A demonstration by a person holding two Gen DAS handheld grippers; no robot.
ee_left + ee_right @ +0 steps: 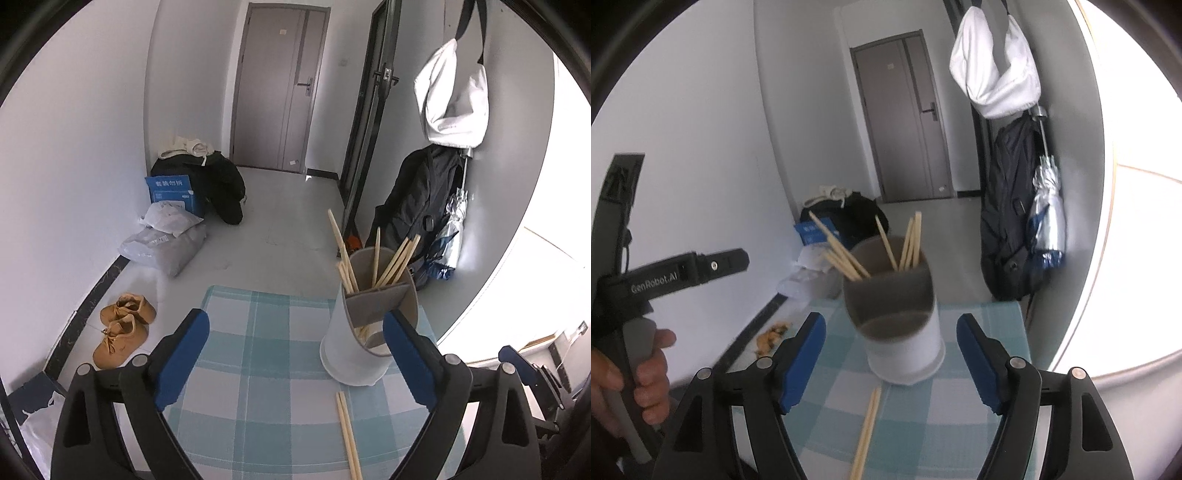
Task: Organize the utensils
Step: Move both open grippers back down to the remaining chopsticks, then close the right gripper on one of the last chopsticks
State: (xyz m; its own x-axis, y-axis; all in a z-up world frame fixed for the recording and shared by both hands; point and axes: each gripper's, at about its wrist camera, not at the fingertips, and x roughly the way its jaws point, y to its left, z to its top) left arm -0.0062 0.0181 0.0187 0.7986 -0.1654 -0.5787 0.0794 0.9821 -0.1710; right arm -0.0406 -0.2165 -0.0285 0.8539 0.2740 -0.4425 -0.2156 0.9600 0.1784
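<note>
We count one white holder (pixel 364 332) with about seven chopsticks (pixel 846 254) standing in it, though they overlap. We see two loose chopsticks (pixel 349 439) on one checked cloth (pixel 258 350), and two brown shoes (pixel 122 328).

The left tool (pixel 295 354) tilts downward with its blue-padded fingers (pixel 183 360) spread wide and nothing between them. The right tool (pixel 891 363) also tilts downward, its fingers (pixel 803 363) apart and gripping nothing. Left of the right tool, a hand (pixel 631 376) wraps around the left tool's handle.
</note>
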